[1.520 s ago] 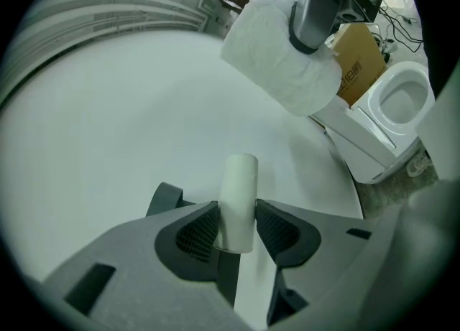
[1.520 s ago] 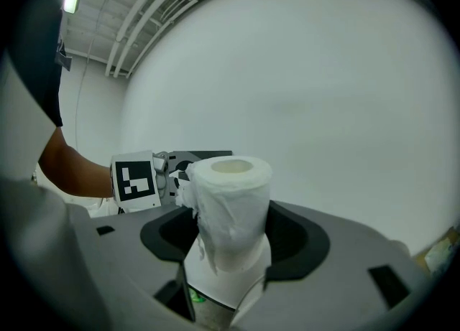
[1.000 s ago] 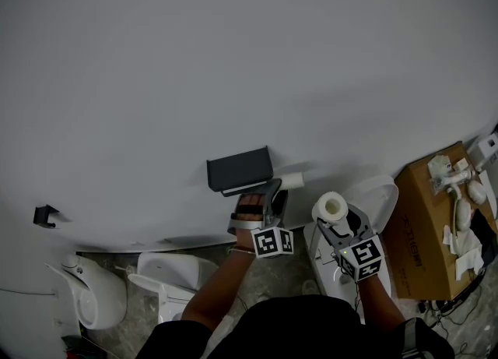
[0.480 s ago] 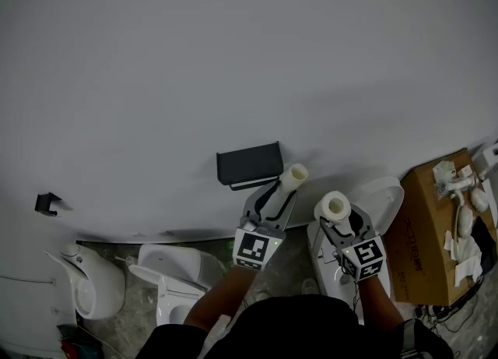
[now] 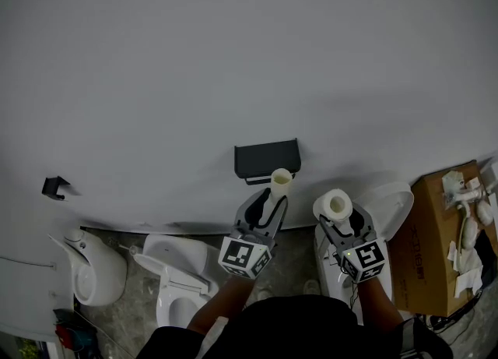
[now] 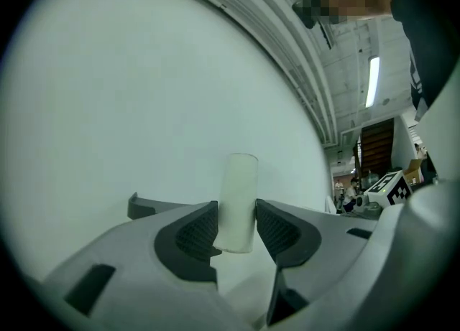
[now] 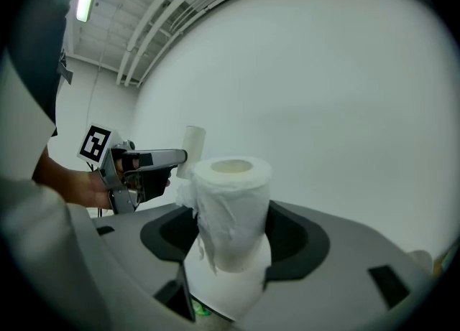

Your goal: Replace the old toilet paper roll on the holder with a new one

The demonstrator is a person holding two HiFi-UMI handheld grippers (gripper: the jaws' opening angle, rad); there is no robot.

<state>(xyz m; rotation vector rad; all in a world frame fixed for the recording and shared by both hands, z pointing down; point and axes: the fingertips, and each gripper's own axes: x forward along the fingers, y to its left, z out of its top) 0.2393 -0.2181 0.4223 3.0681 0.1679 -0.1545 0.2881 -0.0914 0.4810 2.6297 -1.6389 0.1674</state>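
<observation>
Clamping the tube [image 5: 281,181] upright just by the holder [image 5: 267,159], left gripper [image 5: 274,194] is occupied; right gripper [image 5: 336,221] pinches the roll [image 5: 334,205] nearby — advise moving tube clear first, squeezing roll lightly.

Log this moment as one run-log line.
left tongs: shut on bare cardboard tube | right tongs: shut on white toilet paper roll | black wall holder: empty
</observation>
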